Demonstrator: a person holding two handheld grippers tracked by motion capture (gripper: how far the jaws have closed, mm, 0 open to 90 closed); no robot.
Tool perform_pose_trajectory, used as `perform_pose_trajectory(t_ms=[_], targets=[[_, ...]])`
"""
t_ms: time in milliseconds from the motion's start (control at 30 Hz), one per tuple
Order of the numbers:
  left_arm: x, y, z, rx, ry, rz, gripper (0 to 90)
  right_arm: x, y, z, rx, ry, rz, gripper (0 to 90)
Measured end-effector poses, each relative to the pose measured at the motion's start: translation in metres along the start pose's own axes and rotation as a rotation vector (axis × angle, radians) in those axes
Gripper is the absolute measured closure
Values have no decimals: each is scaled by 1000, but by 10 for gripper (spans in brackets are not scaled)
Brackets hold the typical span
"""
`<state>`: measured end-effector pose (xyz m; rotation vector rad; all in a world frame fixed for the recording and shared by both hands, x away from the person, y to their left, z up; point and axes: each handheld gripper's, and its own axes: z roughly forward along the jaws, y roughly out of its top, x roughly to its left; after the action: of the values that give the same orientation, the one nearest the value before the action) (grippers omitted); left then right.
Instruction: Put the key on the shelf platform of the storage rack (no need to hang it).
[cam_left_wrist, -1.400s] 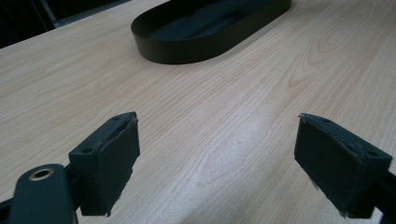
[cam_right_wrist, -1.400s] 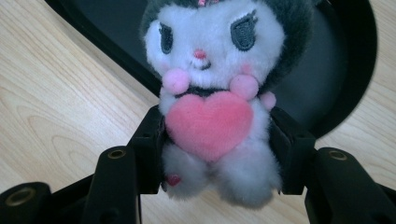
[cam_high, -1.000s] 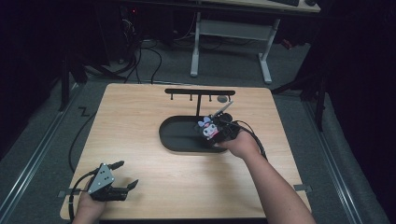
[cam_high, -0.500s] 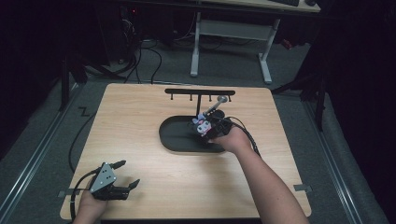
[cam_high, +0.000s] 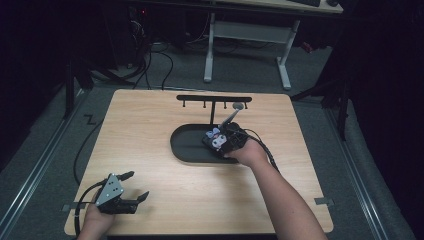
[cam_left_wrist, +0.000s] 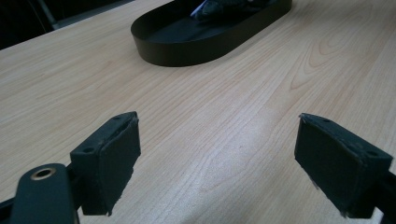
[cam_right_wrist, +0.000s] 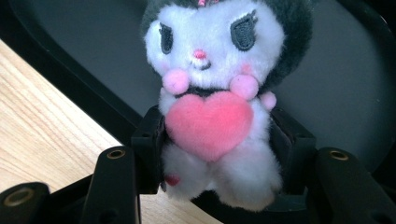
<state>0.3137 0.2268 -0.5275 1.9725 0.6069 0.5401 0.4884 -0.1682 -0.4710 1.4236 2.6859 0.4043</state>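
On the bench (cam_high: 150, 125) sit one black tray (cam_high: 187, 146) and one rack (cam_high: 214, 99); the right claw (cam_right_wrist: 217, 154) pinches one plush toy (cam_right_wrist: 215, 93) over the tray, the left claw (cam_high: 132, 186) spread near-left.

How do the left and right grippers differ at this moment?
The left gripper has its jaws wide apart with nothing between them; the right gripper is clamped on a plush toy. The left sits near the table's front corner, the right over the black tray. Both are hand-held.

Dim room, grey floor (cam_high: 45, 145), white-legged desk (cam_high: 247, 35)
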Motion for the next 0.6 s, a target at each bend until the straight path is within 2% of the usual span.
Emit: perform_pose_trajectory(t_ms=[67,233,500,600], targets=[[0,0,1,0,-1,1,149,0,-1,1,4,12,18,464],[0,0,1,0,1,-3,149,-2,-2,3,-10,16,15,427],[1,0,1,0,-1,-11,151,-1,-1,-2,-43,22,31,322],[1,-1,1,0,0,-7,151,-1,-2,-4,-40,18,40,279]])
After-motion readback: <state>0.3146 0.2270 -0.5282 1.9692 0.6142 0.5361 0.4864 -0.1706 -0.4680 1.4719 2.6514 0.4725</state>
